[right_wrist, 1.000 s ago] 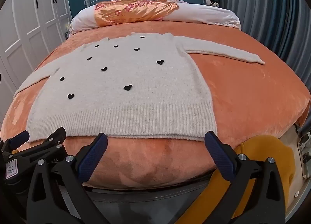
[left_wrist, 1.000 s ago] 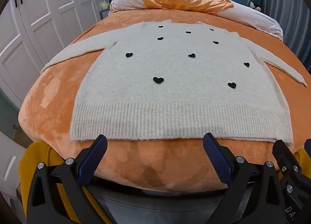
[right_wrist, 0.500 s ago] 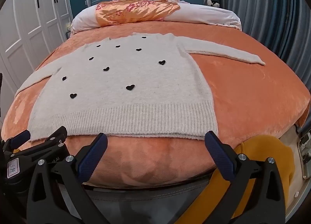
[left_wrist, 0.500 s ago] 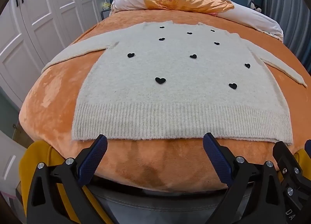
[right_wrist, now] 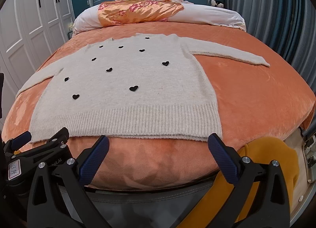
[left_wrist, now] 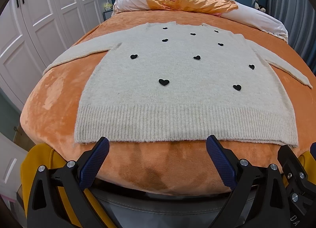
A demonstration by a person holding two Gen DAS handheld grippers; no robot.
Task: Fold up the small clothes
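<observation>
A cream knitted sweater (left_wrist: 177, 89) (right_wrist: 126, 97) with small black hearts lies flat and face up on the orange blanket, both sleeves spread out to the sides and its ribbed hem nearest me. My left gripper (left_wrist: 158, 145) hovers open just short of the hem's left half, nothing between its blue pads. At the hem's right half, my right gripper (right_wrist: 159, 143) is also open and empty. The left gripper's side (right_wrist: 39, 149) shows at the lower left of the right wrist view.
The orange blanket (right_wrist: 256, 99) covers the whole bed, with a wide bare stretch right of the sweater. White pillows and an orange floral cloth (right_wrist: 138, 10) lie at the headboard. White wardrobe doors (left_wrist: 39, 20) stand left, a grey curtain (right_wrist: 266, 10) right. Yellow fabric (right_wrist: 266, 158) hangs below the bed edge.
Both grippers have crept slightly forward and right towards the hem, staying open. The sweater has not moved.
</observation>
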